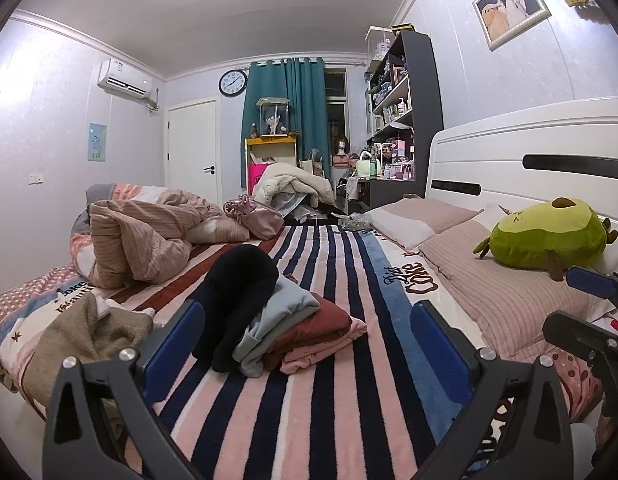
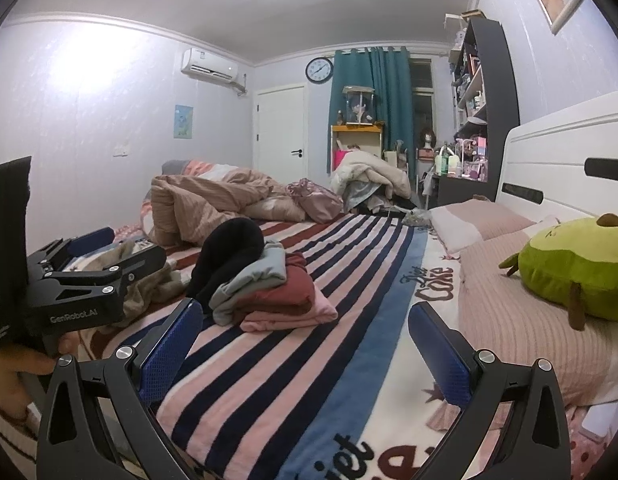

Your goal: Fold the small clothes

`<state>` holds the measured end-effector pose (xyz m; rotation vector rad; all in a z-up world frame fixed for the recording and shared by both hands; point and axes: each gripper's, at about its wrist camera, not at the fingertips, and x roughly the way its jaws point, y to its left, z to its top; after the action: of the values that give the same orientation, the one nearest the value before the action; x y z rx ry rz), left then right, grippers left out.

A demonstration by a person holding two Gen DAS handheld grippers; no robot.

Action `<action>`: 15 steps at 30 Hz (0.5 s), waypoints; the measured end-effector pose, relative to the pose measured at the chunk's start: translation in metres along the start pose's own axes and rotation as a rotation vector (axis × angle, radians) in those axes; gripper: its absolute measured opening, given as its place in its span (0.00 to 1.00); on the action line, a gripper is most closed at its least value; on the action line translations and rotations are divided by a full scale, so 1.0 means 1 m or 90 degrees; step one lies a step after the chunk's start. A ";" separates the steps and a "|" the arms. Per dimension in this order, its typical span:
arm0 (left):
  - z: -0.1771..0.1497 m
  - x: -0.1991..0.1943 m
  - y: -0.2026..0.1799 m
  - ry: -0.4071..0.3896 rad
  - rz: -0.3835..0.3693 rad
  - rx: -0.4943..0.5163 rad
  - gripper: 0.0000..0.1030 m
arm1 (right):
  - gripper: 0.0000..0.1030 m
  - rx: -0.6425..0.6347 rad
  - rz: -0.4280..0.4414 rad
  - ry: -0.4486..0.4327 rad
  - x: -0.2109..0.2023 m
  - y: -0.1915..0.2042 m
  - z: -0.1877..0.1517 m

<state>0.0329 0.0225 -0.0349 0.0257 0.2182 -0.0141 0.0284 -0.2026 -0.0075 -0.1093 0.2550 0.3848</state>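
Looking along the left gripper (image 1: 305, 344) from its own wrist camera, both blue-padded fingers stand wide apart with nothing between them, held low over the striped blanket (image 1: 337, 384) on the bed. Just ahead sits a stack of folded clothes (image 1: 305, 332): pink at the bottom, dark red above it, a grey-blue piece on that, and a black garment (image 1: 241, 300) draped over the left side, probably put together so finished pieces stay clear of the working area. Left of the stack lies an olive-brown garment (image 1: 81, 332), crumpled and unfolded, likely the next piece, kept close to the left gripper for that reason. A green plush toy (image 1: 549, 236) rests on the pillows at right.

From the right wrist camera, the right gripper (image 2: 305, 344) is likewise spread open and empty above the blanket, aimed at bare stripes beside the stack. The left gripper shows here at far left, gripped by a hand (image 2: 17, 364), hovering near the olive-brown garment. The open stretch of blanket in front seems kept free as a folding surface.
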 end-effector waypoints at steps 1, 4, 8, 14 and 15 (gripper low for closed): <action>0.000 0.000 0.000 0.000 0.000 0.000 0.99 | 1.00 -0.002 -0.002 -0.002 -0.001 0.002 0.000; 0.000 0.000 0.000 0.000 -0.001 0.000 0.99 | 1.00 -0.001 -0.001 -0.004 -0.004 0.006 0.000; 0.001 -0.001 0.000 0.000 -0.004 0.002 0.99 | 1.00 0.001 -0.001 -0.005 -0.004 0.005 0.001; 0.007 -0.006 -0.005 -0.013 -0.020 0.012 0.99 | 1.00 0.012 -0.015 -0.014 -0.013 0.013 0.004; 0.007 -0.006 -0.005 -0.015 -0.021 0.013 0.99 | 1.00 0.015 -0.019 -0.016 -0.015 0.014 0.004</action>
<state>0.0283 0.0169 -0.0266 0.0414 0.1943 -0.0500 0.0108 -0.1947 -0.0001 -0.0852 0.2328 0.3534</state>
